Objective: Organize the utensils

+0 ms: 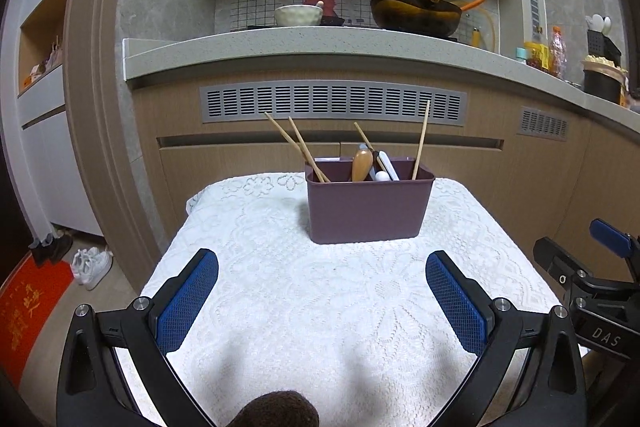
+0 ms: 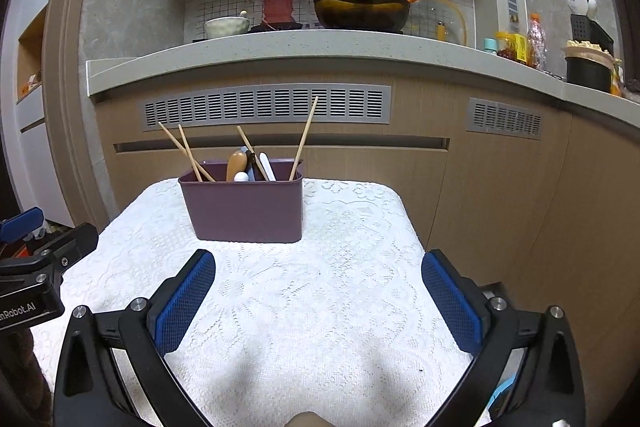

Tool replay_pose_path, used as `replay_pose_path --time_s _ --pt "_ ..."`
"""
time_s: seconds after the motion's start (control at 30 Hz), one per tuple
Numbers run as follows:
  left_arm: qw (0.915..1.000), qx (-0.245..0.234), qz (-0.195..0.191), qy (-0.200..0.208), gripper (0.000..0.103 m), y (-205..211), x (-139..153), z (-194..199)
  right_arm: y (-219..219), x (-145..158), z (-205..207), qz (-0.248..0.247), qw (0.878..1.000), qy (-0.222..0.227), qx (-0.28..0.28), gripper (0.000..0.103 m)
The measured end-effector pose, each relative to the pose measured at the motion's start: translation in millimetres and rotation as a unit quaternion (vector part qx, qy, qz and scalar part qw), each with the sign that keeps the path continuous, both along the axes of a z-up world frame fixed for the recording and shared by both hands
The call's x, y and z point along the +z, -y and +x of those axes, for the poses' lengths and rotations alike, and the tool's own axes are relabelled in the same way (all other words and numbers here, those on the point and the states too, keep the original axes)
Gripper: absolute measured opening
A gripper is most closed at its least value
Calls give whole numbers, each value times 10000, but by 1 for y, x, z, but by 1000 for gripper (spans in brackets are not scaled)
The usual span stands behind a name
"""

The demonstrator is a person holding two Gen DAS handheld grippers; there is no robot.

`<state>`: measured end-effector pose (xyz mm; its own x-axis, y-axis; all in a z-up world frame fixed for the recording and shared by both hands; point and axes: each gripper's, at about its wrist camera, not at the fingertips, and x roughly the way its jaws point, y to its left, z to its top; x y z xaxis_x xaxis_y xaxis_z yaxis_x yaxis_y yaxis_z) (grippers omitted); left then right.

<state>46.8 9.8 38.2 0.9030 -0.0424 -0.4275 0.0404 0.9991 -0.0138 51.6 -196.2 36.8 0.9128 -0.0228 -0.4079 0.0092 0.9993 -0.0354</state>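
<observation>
A purple plastic bin [image 1: 366,209] stands at the far side of a small table with a white lace cloth [image 1: 320,291]; it also shows in the right wrist view [image 2: 244,209]. Several wooden chopsticks [image 1: 298,147], a wooden handle [image 1: 362,165] and white utensils [image 1: 388,167] stand inside it. My left gripper [image 1: 322,267] is open and empty, hovering over the cloth in front of the bin. My right gripper [image 2: 318,265] is open and empty, in front of the bin and to its right. Each gripper shows at the edge of the other's view.
A kitchen counter [image 1: 320,47] with a wok [image 1: 414,13], a bowl [image 1: 298,15] and bottles [image 1: 556,51] runs behind the table. Cabinet fronts with vents stand below it. White shoes [image 1: 92,265] and a red mat [image 1: 28,311] lie on the floor at left.
</observation>
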Motion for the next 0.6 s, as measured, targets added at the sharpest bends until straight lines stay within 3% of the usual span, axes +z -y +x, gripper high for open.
replay_pose_path --time_s 0.6 --pt "10000 -67 2 -45 103 2 -2 1 -1 -1 3 -19 10000 -52 34 102"
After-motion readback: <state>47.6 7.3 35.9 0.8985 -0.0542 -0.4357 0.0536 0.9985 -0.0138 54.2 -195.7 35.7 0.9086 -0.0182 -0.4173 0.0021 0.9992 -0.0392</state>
